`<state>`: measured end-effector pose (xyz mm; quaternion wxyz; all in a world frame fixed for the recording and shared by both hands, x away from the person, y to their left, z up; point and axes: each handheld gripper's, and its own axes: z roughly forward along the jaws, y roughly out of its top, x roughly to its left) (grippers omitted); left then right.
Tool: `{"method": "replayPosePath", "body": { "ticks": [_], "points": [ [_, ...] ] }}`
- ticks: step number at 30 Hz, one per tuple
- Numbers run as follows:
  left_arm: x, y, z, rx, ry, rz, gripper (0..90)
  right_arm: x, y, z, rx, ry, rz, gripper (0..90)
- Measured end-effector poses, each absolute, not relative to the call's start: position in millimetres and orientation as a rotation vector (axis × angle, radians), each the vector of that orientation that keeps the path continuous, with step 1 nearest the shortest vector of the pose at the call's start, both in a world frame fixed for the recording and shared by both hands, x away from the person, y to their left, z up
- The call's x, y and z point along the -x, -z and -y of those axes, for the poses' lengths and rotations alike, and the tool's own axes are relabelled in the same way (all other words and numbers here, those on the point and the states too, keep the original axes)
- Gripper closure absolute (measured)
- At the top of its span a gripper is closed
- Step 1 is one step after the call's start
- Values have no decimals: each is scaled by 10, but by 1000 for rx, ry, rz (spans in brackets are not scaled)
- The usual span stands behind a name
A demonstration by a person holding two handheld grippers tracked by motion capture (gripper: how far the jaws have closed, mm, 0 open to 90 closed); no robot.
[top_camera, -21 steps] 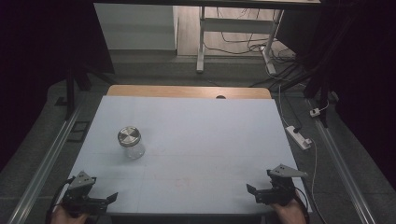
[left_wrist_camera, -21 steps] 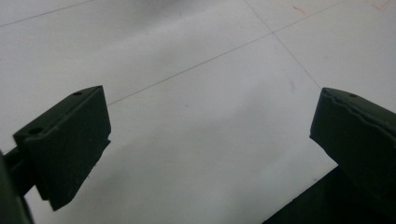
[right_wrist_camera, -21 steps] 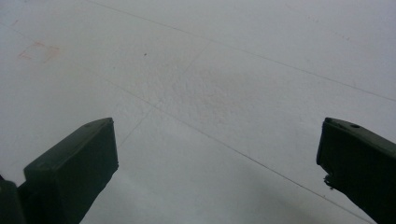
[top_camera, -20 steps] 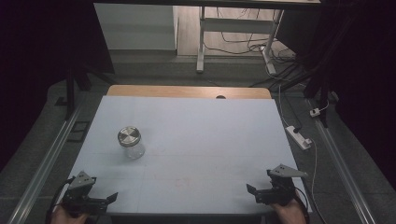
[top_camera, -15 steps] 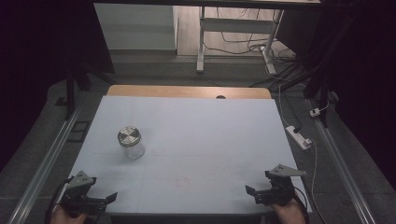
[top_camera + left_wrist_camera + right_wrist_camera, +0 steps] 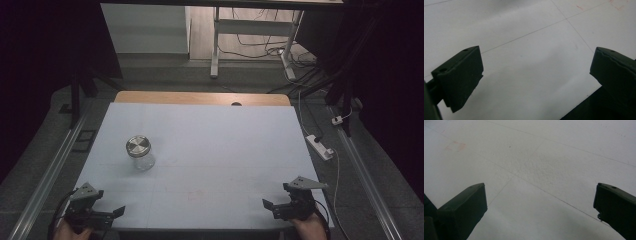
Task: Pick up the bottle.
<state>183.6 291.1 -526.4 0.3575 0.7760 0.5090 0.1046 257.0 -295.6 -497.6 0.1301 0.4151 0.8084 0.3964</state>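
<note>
Dim room; a white worktop (image 6: pixel 210 145) is filling the middle of the high view, a wooden strip (image 6: pixel 200 98) running along its far edge. Left gripper (image 6: pixel 100 212) is sitting at the near-left corner, jaws standing wide, nothing between them. Right gripper (image 6: pixel 277 207) is sitting at the near-right corner, jaws likewise wide and empty. Glass jar (image 6: pixel 140 153) with metal lid is standing upright left of centre, well apart from both grippers.

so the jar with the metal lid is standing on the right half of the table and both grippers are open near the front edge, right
Not quite: in the high view the jar stands upright on the left half of the table, nearer the left gripper. The rest holds: the left and right gripper are both open near the front edge.
</note>
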Motion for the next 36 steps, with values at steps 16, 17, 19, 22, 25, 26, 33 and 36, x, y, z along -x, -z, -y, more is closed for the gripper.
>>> {"method": "replayPosePath", "body": {
  "ticks": [16, 17, 19, 22, 25, 26, 33, 36],
  "points": [
    [-1844, 5223, -2856, -2031, -318, -1285, 0, -2569, 4979, 2930, -1186, -1126, -2369, 0],
    [-1846, 5221, -2857, -2030, -323, -1284, 0, -2568, 4980, 2926, -1182, -1122, -2370, 0],
    [-1853, 5214, -2859, -2021, -324, -1278, 0, -2569, 4980, 2926, -1181, -1121, -2370, 0],
    [-1867, 5201, -2858, -2007, -319, -1265, 0, -2569, 4980, 2926, -1182, -1121, -2369, 0],
    [-1888, 5192, -2847, -1996, -311, -1259, 0, -2568, 4980, 2924, -1180, -1120, -2372, 0],
    [-1894, 5190, -2844, -1996, -308, -1256, 0, -2568, 4981, 2923, -1179, -1120, -2374, 0],
    [-1974, 5165, -2788, -2002, -314, -1217, 0, -2567, 4981, 2917, -1174, -1115, -2378, 0],
    [-2021, 5172, -2766, -2005, -304, -1199, 0, -2566, 4981, 2922, -1175, -1120, -2374, 0]
  ]
}}
